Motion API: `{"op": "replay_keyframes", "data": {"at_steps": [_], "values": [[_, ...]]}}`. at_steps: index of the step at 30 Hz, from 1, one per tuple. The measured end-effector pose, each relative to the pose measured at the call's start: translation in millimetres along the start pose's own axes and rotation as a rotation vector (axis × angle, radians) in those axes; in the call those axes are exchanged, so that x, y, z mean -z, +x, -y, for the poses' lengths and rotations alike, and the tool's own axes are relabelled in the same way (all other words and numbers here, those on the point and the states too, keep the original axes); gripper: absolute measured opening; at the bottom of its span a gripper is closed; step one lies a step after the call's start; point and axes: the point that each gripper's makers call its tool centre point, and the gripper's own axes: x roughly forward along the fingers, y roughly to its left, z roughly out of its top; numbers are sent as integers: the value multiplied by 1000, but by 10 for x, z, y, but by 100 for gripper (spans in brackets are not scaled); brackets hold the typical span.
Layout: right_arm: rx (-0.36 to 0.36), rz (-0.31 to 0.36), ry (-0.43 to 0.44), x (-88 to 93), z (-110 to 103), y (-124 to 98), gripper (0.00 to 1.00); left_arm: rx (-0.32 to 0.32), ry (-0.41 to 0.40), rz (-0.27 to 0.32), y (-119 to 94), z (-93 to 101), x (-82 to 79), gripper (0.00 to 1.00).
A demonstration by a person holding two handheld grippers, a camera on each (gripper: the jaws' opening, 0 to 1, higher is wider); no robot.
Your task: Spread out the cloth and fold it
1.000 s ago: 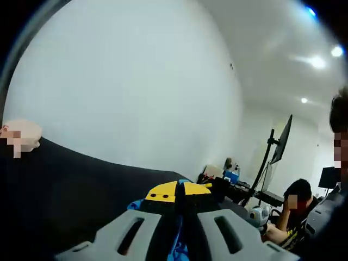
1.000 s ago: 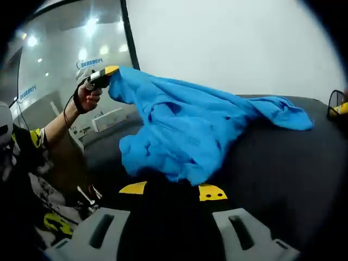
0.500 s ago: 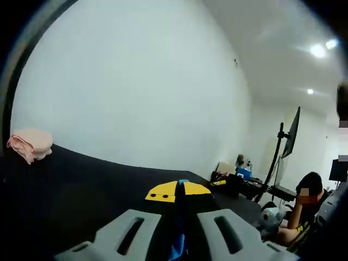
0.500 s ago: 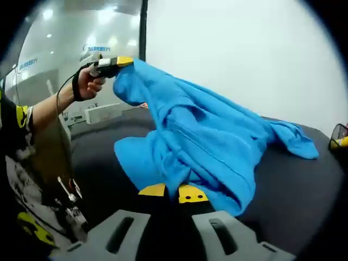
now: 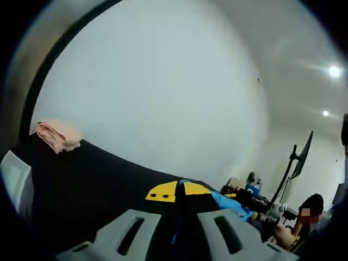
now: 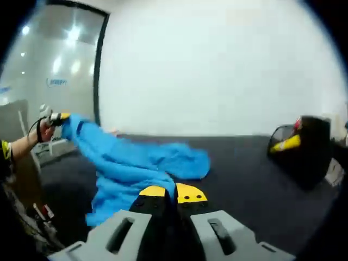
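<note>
Cloth [image 6: 130,166] stretched between both closed jaws, over dark table [image 6: 244,163]

Bright blue cloth [image 6: 128,166] over a black table [image 6: 239,163], against a white wall [image 6: 217,65]. Yellow tips with black dots on grey grippers: left gripper [image 5: 178,191], right gripper [image 6: 170,193]. Pale pink folded cloth [image 5: 57,135] at the table's far edge.
</note>
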Motion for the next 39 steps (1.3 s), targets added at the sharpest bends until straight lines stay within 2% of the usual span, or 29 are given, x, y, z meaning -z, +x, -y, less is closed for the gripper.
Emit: {"op": "replay_keyframes", "data": {"at_steps": [2,4,5,6,7,8,9,11,13,15,17,19,20,21,22,24,25,27,28,29,30,31,32,33,34,35,36,37,39], "values": [[7,53,-50,-196,50,-79,2,66,106,-61,-51,225,167,0],[-20,27,-56,-194,28,-111,3,81,170,-155,-106,327,427,0],[-48,19,-45,-156,-26,-105,3,67,186,-166,-108,298,505,0],[-118,5,-39,-51,-126,-77,5,51,190,-194,-110,241,661,0],[-145,-19,-41,52,-167,-60,6,31,199,-230,-117,171,784,6],[-139,-45,-50,173,-139,-38,8,-10,205,-265,-126,30,936,13],[-144,-49,-70,249,-136,-26,12,-16,209,-271,-128,1,982,19],[-189,-104,-87,442,-137,-49,22,0,352,-317,-182,-116,1176,23],[-241,-119,-78,508,-141,-131,26,64,423,-346,-249,-33,1261,25],[-281,-102,-100,469,-127,-235,28,169,469,-309,-331,158,1215,37],[-298,-98,-142,467,-103,-317,33,237,424,-277,-391,282,1169,55],[-317,-120,-188,529,-106,-323,40,258,378,-299,-427,311,1231,67],[-329,-128,-222,570,-130,-311,41,285,361,-318,-441,326,1296,73],[-349,-135,-263,627,-192,-276,40,278,361,-353,-423,296,1405,75],[-358,-140,-286,663,-235,-246,40,243,402,-414,-407,209,1542,75],[-400,-143,-332,746,-375,-171,40,193,480,-468,-363,80,1673,70],[-402,-149,-344,791,-415,-109,40,130,530,-535,-346,-50,1788,69],[-414,-174,-404,876,-436,-27,39,94,591,-579,-309,-183,1887,70],[-419,-175,-423,897,-437,6,37,99,577,-564,-246,-197,1921,71],[-413,-185,-418,929,-416,64,35,105,508,-525,-195,-157,1882,69],[-405,-199,-405,953,-377,104,33,86,507,-519,-145,-203,1859,60],[-404,-197,-396,950,-372,112,29,51,512,-508,-112,-259,1835,37],[-418,-184,-371,928,-394,116,20,21,479,-501,-64,-307,1815,24],[-406,-179,-366,906,-376,126,12,24,436,-499,-34,-290,1819,16],[-379,-167,-365,858,-340,138,6,8,436,-508,-1,-305,1816,7],[-374,-166,-363,826,-328,130,3,24,462,-508,8,-271,1811,6],[-357,-155,-336,750,-301,119,3,40,530,-455,49,-226,1715,6],[-353,-148,-322,716,-298,112,3,38,541,-438,57,-211,1676,6],[-331,-93,-293,496,-251,58,3,30,514,-329,64,-90,1391,5]]}}
